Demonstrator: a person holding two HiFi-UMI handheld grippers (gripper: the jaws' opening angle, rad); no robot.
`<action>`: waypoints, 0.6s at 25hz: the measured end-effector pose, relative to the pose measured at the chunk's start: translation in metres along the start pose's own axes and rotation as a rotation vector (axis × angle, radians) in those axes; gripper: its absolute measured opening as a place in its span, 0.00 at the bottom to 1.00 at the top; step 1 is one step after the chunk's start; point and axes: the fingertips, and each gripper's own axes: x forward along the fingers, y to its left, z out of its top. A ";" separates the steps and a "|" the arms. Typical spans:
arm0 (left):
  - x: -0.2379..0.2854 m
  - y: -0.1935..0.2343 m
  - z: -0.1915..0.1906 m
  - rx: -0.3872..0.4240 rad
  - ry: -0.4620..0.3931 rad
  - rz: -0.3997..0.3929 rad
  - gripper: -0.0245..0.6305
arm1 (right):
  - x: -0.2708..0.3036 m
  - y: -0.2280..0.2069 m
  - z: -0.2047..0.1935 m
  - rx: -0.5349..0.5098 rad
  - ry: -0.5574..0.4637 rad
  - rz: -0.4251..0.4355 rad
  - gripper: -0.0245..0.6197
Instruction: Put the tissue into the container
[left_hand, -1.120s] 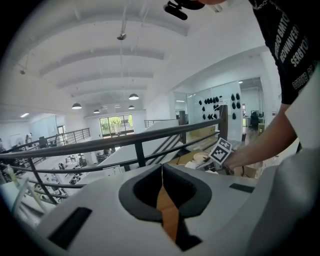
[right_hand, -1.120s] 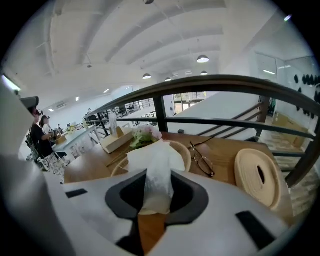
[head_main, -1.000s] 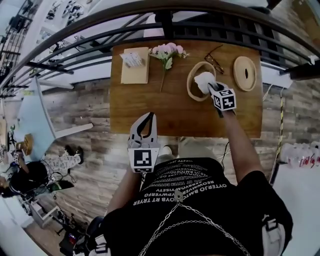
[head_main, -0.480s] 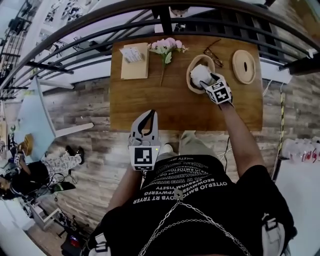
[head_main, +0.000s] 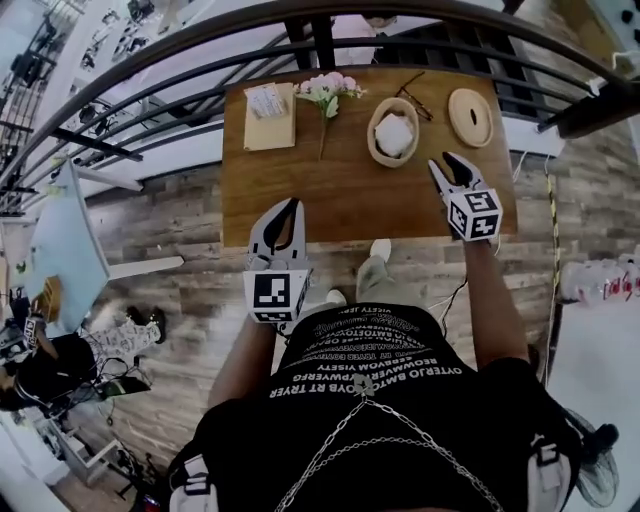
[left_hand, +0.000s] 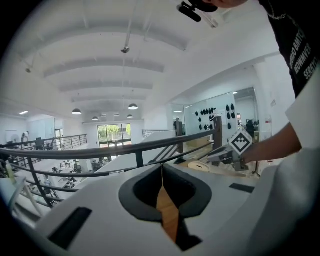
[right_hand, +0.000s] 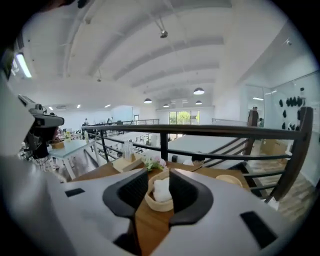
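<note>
Wooden table (head_main: 330, 200), tissue (head_main: 395, 133) in container (head_main: 373, 142) by far edge, nearside seemingly open

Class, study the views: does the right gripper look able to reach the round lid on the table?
Probably yes. The lid lies uncovered near the far right corner of the table, with only bare wood between it and the right gripper, whose empty jaws have just been closing.
</note>
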 end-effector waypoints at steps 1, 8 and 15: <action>-0.006 0.002 0.005 0.005 -0.012 -0.003 0.08 | -0.018 0.003 0.009 -0.004 -0.034 -0.023 0.22; -0.047 0.013 0.031 0.026 -0.097 -0.027 0.08 | -0.130 0.031 0.047 -0.027 -0.202 -0.175 0.06; -0.082 0.005 0.036 0.058 -0.140 -0.070 0.08 | -0.210 0.076 0.055 -0.054 -0.251 -0.237 0.06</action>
